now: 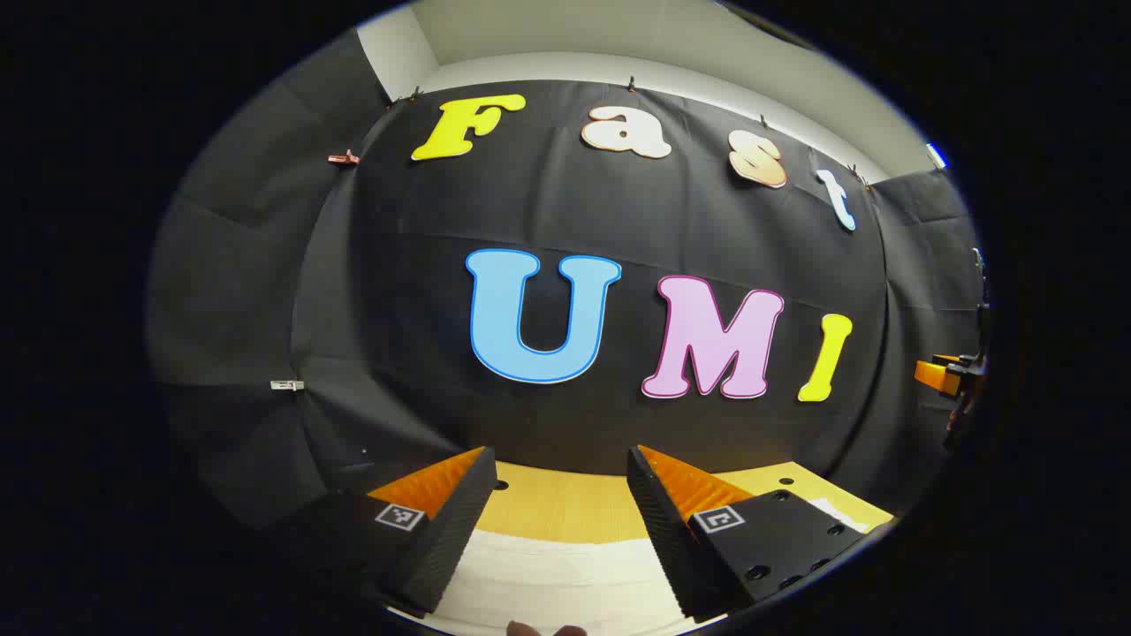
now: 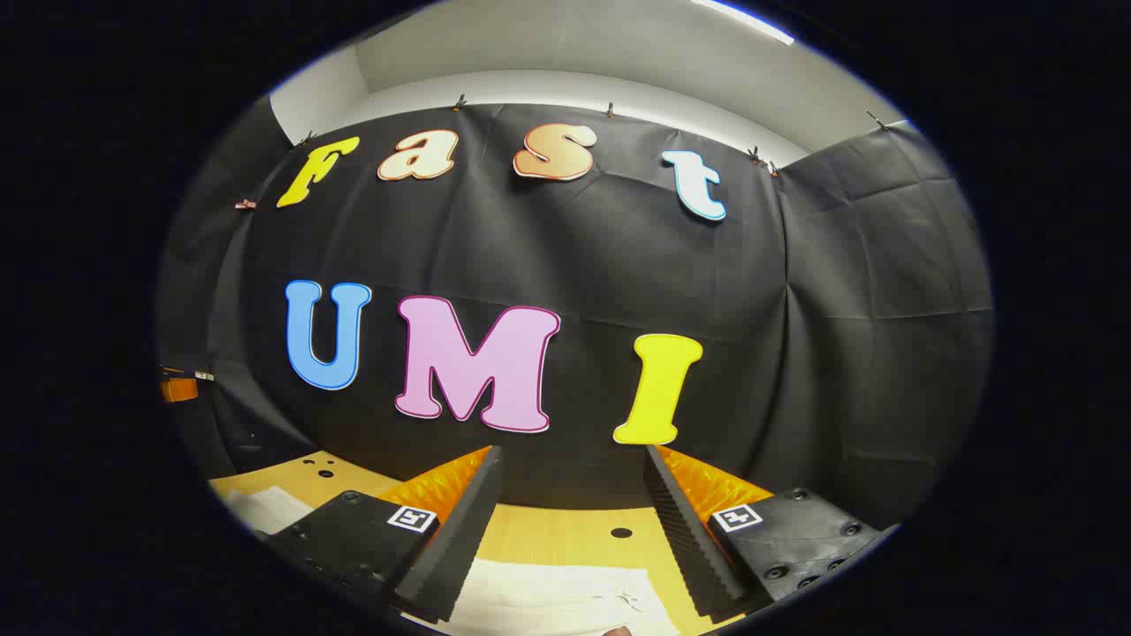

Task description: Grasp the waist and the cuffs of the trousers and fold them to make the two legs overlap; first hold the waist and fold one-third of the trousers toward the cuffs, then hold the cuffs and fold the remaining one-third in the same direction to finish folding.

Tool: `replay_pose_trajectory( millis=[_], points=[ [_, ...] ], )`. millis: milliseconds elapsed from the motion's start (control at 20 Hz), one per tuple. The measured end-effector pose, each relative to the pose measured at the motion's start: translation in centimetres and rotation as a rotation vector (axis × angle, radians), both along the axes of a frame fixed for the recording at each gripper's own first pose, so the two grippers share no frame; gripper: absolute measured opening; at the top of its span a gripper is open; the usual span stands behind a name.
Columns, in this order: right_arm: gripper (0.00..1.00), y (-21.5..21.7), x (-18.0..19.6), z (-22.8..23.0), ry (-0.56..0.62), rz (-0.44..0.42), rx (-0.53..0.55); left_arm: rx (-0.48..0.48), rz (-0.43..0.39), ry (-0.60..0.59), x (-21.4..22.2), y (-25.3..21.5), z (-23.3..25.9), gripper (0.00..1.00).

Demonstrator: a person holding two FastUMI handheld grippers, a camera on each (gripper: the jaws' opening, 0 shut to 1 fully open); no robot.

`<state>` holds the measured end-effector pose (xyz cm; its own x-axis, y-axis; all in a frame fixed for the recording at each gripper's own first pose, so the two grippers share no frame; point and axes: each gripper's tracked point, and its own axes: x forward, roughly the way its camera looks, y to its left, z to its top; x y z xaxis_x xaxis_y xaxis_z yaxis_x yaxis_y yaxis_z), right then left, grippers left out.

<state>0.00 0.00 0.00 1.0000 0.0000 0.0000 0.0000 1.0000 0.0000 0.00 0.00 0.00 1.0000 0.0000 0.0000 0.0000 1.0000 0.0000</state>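
Note:
White trousers (image 1: pixel 548 579) lie flat on a yellow wooden table (image 1: pixel 565 508), low in the left gripper view. My left gripper (image 1: pixel 558 477) hovers above them, open, with nothing between its fingers. In the right gripper view the white trousers (image 2: pixel 557 596) lie below my right gripper (image 2: pixel 574 481), which is also open and holds nothing. Another part of the white cloth (image 2: pixel 265 508) shows at the lower left of that view. The other gripper (image 1: pixel 950 375) peeks in at the far right edge of the left gripper view.
The black cloth wall (image 1: pixel 618 265) stands close behind the table's far edge. Small round holes (image 2: pixel 621 533) dot the tabletop (image 2: pixel 548 530). A gripper part (image 2: pixel 179 386) shows at the far left of the right gripper view.

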Motion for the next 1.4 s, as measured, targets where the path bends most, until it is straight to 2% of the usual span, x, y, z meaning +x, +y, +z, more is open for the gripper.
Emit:
replay_pose_trajectory(
  millis=[550, 650, 750, 1050, 1200, 1400],
  points=[
    [0.96, 0.4, -0.8, -1.8, 0.036, 0.023, -0.029, 0.042, -0.002, 0.033, -1.1, 1.3, -1.2, 0.95],
    [0.96, 0.2, -0.9, -2.1, 0.041, 0.023, -0.05, 0.056, -0.016, 0.037, -1.4, 1.4, -1.4, 0.95],
    [0.97, 0.0, -1.1, -2.7, 0.054, 0.034, -0.09, 0.092, -0.063, 0.053, -1.8, 0.9, -1.9, 0.94],
    [0.96, -3.8, -2.3, -6.1, 0.133, 0.036, -0.288, 0.332, -0.202, 0.193, -3.9, 2.7, -6.6, 0.94],
    [0.96, -5.8, -3.5, -8.5, 0.196, 0.04, -0.356, 0.464, -0.274, 0.293, -6.1, 3.8, -10.7, 0.94],
    [0.96, -7.4, -5.5, -13.0, 0.297, 0.087, -0.461, 0.649, -0.402, 0.473, -8.9, 5.7, -18.5, 0.94]
  ],
)
